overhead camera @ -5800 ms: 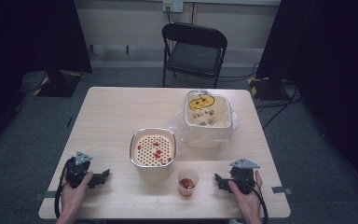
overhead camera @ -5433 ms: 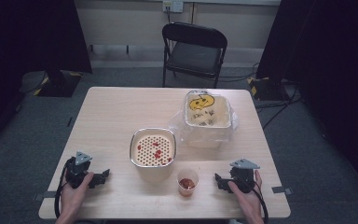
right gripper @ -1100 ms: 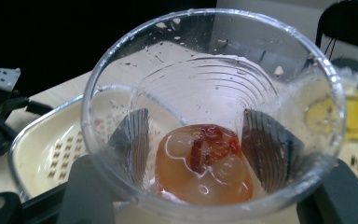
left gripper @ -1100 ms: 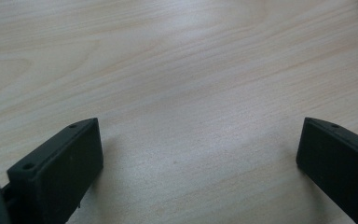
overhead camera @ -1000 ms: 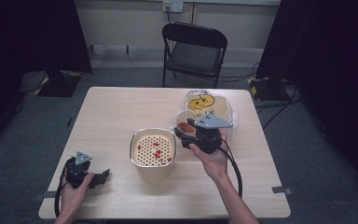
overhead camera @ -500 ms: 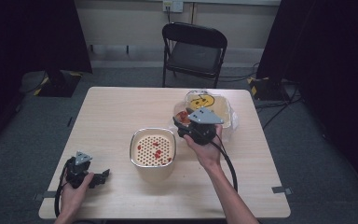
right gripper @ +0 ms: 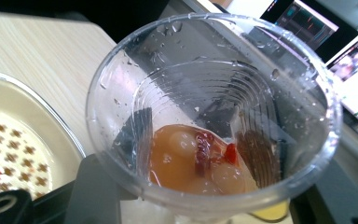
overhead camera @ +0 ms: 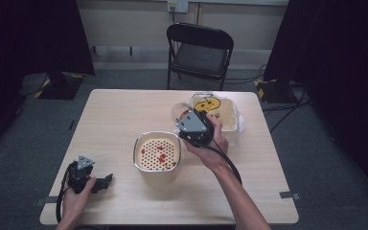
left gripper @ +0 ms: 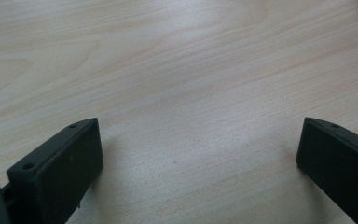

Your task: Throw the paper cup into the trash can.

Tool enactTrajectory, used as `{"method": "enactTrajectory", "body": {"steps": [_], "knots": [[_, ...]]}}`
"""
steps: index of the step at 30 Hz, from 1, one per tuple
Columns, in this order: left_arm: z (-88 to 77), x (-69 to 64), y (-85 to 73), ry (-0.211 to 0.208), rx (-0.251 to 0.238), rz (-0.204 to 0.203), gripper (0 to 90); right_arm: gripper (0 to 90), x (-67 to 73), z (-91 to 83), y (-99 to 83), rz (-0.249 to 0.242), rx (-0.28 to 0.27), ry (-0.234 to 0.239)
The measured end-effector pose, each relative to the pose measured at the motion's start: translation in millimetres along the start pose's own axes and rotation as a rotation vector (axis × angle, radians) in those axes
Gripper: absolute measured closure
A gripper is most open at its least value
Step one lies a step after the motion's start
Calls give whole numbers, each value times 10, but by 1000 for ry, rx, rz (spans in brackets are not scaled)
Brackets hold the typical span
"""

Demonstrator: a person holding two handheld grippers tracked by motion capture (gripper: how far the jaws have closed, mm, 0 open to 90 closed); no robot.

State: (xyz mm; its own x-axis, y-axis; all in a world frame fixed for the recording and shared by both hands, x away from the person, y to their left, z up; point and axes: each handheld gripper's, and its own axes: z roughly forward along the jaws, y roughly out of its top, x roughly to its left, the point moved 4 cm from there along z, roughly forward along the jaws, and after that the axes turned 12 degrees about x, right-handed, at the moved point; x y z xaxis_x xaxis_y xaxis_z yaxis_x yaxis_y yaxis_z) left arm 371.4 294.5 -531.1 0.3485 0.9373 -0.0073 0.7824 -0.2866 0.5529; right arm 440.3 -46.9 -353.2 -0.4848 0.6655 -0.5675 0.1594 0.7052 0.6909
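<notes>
Above the middle of the table we hold a clear plastic cup point(right gripper: 213, 116) in our right gripper point(overhead camera: 188, 125), lifted off the wood between the strainer pot point(overhead camera: 157, 152) and the plastic tub point(overhead camera: 220, 115). Looking along the right gripper's jaws, we see the cup gripped from both sides low on its wall, with the jaws having just been closing on it. Its inside is beaded with droplets, and at the bottom sits a little amber liquid with pale round pieces and a few red bits. From the high view the cup shows as a pale rim just beyond the grey plate on the gripper.

Just beside the cup, toward us, stands the strainer pot, a rounded-square container with a perforated cream insert and scattered red pieces lying on it. On the other side, the tub with a yellow face printed in it sits near the far right part of the table point(overhead camera: 115, 115).

Our left gripper point(overhead camera: 100, 182) rests low at the near left corner, well apart from everything else; its jaws stand wide with only bare wood between them.

Beyond the table stands a black folding chair point(overhead camera: 199, 50).
</notes>
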Motion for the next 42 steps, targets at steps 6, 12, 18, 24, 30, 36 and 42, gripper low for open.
{"method": "enactTrajectory", "body": {"steps": [6, 12, 18, 24, 30, 36, 42], "knots": [[0, 0, 0, 0, 0, 0, 0, 471, 110, 16, 54, -137, 35, -61], [0, 0, 0, 0, 0, 0, 0, 484, 232, 39, 87, -272, 70, -121], [0, 0, 0, 0, 0, 0, 0, 485, 352, 52, 120, -447, 113, -201], [0, 0, 0, 0, 0, -1, 0, 486, 415, 48, 128, -559, 126, -258], [0, 0, 0, 0, 0, 0, 0, 486, 468, 44, 129, -695, 153, -339], [0, 0, 0, 0, 0, -1, 0, 488, 530, 34, 140, -786, 165, -400], [0, 0, 0, 0, 0, -1, 0, 491, 587, 21, 169, -869, 171, -443]]}}
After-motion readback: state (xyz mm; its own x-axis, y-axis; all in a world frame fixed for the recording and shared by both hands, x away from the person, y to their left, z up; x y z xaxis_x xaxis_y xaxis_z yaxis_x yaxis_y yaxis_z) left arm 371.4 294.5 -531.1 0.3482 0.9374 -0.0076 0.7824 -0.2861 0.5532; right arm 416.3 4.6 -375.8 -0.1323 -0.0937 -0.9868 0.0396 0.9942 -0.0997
